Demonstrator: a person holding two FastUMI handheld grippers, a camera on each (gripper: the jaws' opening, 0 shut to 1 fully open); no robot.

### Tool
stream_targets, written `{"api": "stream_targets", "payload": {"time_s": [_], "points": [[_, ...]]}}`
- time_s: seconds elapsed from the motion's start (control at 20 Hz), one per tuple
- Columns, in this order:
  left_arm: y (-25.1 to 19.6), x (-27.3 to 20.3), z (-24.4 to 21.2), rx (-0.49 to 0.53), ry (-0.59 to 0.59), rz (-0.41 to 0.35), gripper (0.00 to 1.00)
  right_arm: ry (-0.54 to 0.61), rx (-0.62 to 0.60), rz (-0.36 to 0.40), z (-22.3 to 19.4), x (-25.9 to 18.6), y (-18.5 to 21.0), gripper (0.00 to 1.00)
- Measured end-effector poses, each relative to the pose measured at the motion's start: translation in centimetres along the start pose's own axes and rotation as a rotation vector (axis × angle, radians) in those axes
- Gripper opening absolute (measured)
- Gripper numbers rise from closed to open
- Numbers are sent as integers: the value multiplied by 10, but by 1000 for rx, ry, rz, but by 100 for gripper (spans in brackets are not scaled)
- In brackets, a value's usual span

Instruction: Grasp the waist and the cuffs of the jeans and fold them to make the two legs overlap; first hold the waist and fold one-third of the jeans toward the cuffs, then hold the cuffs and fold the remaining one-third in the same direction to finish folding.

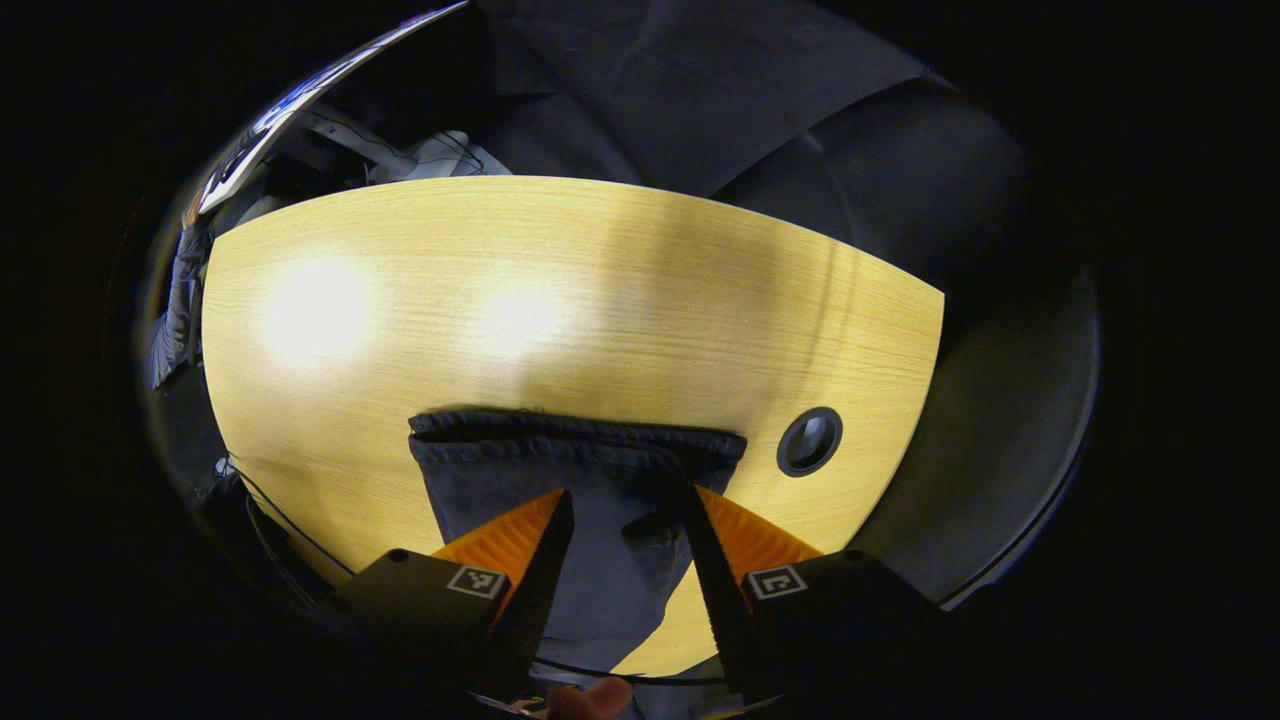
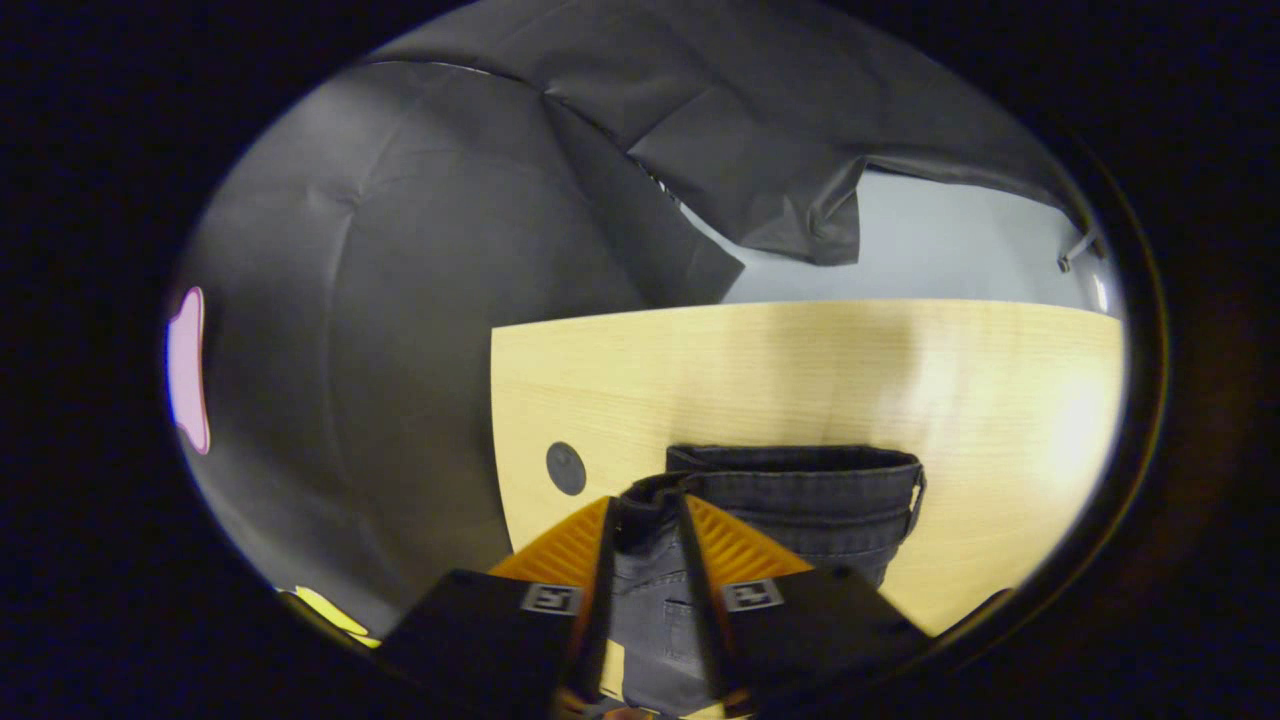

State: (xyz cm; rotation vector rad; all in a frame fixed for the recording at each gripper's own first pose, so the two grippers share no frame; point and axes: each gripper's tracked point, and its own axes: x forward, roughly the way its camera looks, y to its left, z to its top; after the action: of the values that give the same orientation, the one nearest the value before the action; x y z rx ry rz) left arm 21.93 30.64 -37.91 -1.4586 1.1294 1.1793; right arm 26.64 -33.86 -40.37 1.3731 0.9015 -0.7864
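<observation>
Dark jeans lie on a light wooden table (image 1: 560,300). In the left gripper view the cuff end (image 1: 575,440) lies flat, its hem running across just beyond my fingertips. My left gripper (image 1: 625,497) stands open over that leg, and the cloth passes under and between the fingers; a small bump of cloth sits by the right finger (image 1: 715,560). In the right gripper view the waistband (image 2: 800,470) lies across the table. My right gripper (image 2: 648,505) is shut on the near left corner of the waist, where the cloth bunches up between the narrow-set fingers.
A round cable hole (image 1: 810,440) sits in the table just right of the cuffs, and the same cable hole (image 2: 565,467) lies left of the waist. Black cloth hangs behind the table. The table edge (image 2: 495,440) is close to the left of the waist. A fingertip (image 1: 592,697) shows below.
</observation>
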Motion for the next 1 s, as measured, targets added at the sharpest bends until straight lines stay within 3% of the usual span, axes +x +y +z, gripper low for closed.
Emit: {"api": "stream_targets", "payload": {"time_s": [0.05,0.1,0.2,0.3,0.4,0.7,0.75,0.85,1.0], "points": [[-1,-6,-1,-1,1,-12,84,-3,-20,-9,-1,-4,-2,57],[-1,-13,-2,8,6,-21,73,-12,-47,-11,-1,-12,-3,69],[-4,-33,-6,52,0,-49,75,-28,-94,-1,-2,-28,-1,89],[-8,-58,-12,151,-27,-95,76,-36,-171,16,-6,-49,0,89],[-16,-89,-22,327,-91,-180,76,-63,-284,37,-10,-77,0,90],[-14,-202,-86,808,-290,-480,77,-262,-745,168,-33,-179,7,90],[-7,-217,-100,898,-327,-527,77,-306,-827,186,-38,-194,4,84],[15,-246,-140,1048,-416,-594,77,-391,-966,211,-51,-214,-6,89],[66,-249,-191,1239,-539,-690,78,-465,-1129,231,-72,-219,-22,96]]}}
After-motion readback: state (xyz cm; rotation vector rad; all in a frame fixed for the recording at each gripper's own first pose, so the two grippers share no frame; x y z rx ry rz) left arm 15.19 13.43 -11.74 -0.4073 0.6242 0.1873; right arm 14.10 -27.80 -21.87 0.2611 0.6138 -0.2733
